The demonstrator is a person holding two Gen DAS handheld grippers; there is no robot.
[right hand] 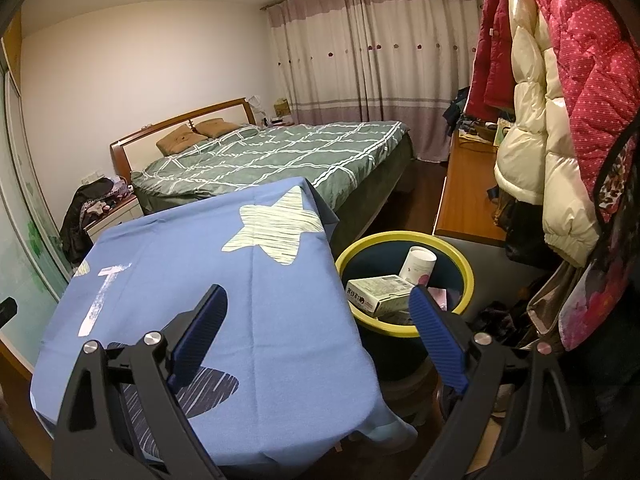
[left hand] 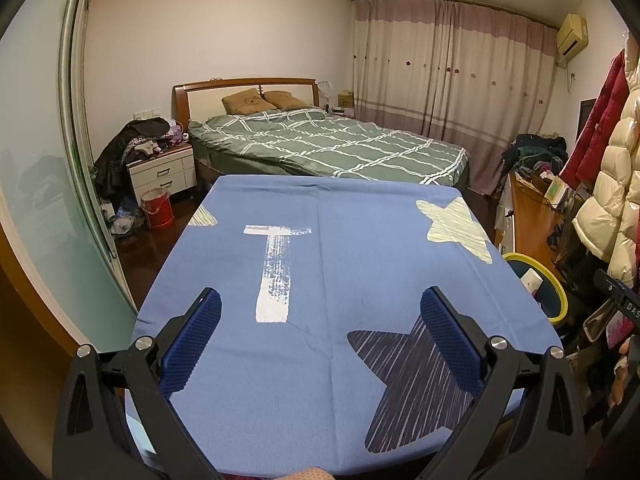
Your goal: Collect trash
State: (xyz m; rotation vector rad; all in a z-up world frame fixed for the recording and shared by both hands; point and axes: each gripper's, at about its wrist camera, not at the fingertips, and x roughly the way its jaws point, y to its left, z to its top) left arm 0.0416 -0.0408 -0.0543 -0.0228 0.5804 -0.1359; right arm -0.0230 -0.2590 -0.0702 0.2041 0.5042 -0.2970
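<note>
A dark bin with a yellow rim [right hand: 466,270] stands on the floor right of the table; it also shows in the left wrist view [left hand: 560,292]. Inside lie a white carton [right hand: 380,294], a white cylindrical tube [right hand: 418,266] and something pink. The table carries a blue cloth with stars [left hand: 320,280], seen too in the right wrist view [right hand: 200,256]. My left gripper [left hand: 320,336] is open and empty above the cloth. My right gripper [right hand: 318,332] is open and empty over the table's right edge, its right finger [right hand: 436,336] over the bin's near rim.
A bed with a green checked cover [left hand: 332,144] lies beyond the table. A nightstand piled with clothes [left hand: 160,168] and a red bucket [left hand: 157,208] are at the left. A wooden desk [right hand: 468,196] and hanging coats [right hand: 560,120] crowd the right.
</note>
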